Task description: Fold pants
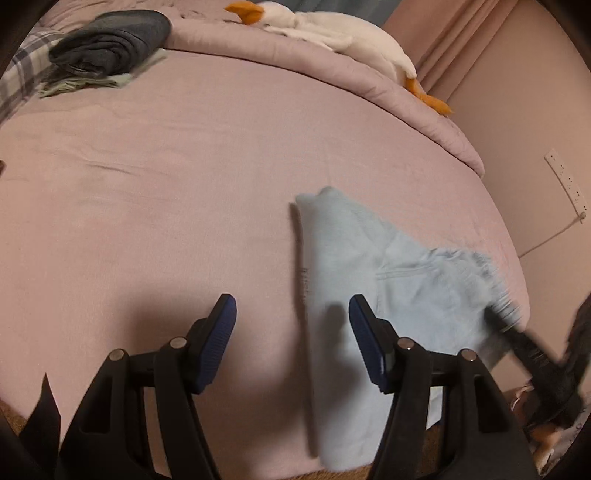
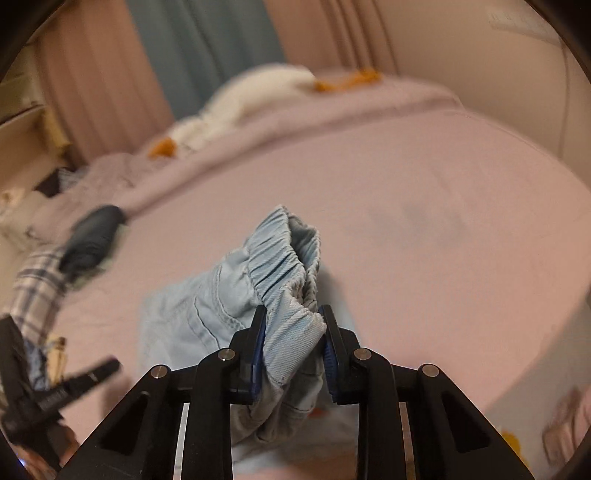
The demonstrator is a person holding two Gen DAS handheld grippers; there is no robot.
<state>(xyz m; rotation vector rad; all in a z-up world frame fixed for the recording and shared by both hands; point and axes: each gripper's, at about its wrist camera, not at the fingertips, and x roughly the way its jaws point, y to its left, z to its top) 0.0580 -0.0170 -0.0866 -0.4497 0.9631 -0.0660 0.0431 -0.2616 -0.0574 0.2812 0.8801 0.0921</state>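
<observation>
The right gripper (image 2: 292,343) pinches the soft, limp light-blue pants (image 2: 229,310) at the bunched elastic waistband (image 2: 280,258), judged the firmest hold; the left gripper (image 1: 291,325) hangs spread and empty.

A white plush goose (image 1: 332,33) lay on my pink bed (image 1: 184,166), near a dark folded garment (image 1: 110,40) on plaid cloth (image 1: 22,70).

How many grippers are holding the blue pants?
1. The right gripper is shut on the waistband of the blue pants. The left gripper is open above the bed, with its right finger over the pants, holding nothing.
</observation>
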